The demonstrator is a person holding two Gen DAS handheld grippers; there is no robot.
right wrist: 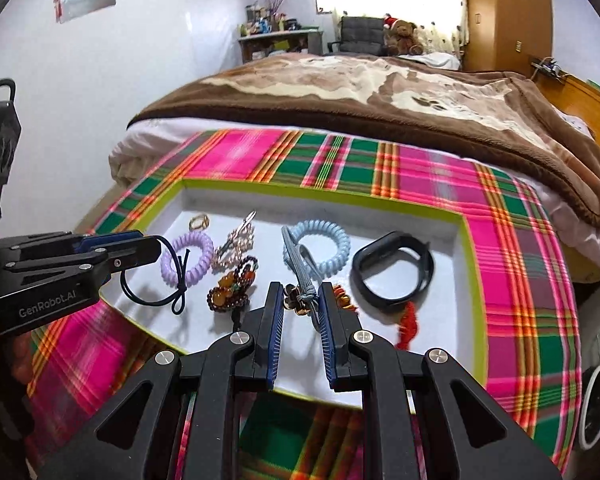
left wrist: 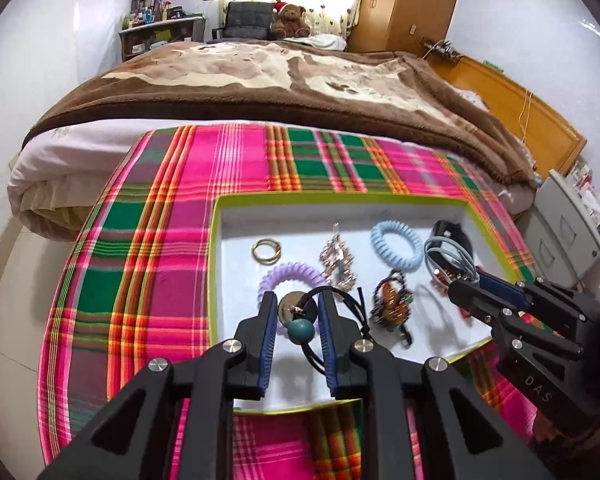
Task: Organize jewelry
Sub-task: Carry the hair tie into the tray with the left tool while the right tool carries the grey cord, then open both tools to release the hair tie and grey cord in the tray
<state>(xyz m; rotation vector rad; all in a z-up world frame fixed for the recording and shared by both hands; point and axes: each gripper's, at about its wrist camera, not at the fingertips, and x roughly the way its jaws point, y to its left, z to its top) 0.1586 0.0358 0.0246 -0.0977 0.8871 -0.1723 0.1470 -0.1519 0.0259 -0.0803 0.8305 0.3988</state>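
A white tray with a lime rim (left wrist: 340, 197) (right wrist: 324, 191) lies on a plaid cloth and holds jewelry. My left gripper (left wrist: 298, 304) (right wrist: 156, 246) is shut on a black elastic cord with a teal bead (left wrist: 300, 329); the cord's loop (right wrist: 156, 280) hangs over the tray. My right gripper (right wrist: 300, 300) (left wrist: 458, 286) is shut on a grey-blue hair tie (right wrist: 298, 264) (left wrist: 446, 254) with a gold charm (right wrist: 296, 304). In the tray lie a purple coil tie (left wrist: 288, 276) (right wrist: 188, 258), a blue coil tie (left wrist: 398, 246) (right wrist: 320, 246), gold rings (left wrist: 266, 251) (right wrist: 199, 222), a pearl clip (left wrist: 338, 258) (right wrist: 236, 242), a brown bead bracelet (left wrist: 392, 300) (right wrist: 230, 288) and a black band (right wrist: 394, 274) (left wrist: 452, 234).
The plaid cloth (left wrist: 152, 248) (right wrist: 520, 240) covers a round table. A bed with a brown blanket (left wrist: 260, 80) (right wrist: 380, 92) stands right behind it. A red tassel (right wrist: 408, 326) lies at the tray's near right. A grey cabinet (left wrist: 568, 232) stands to the right.
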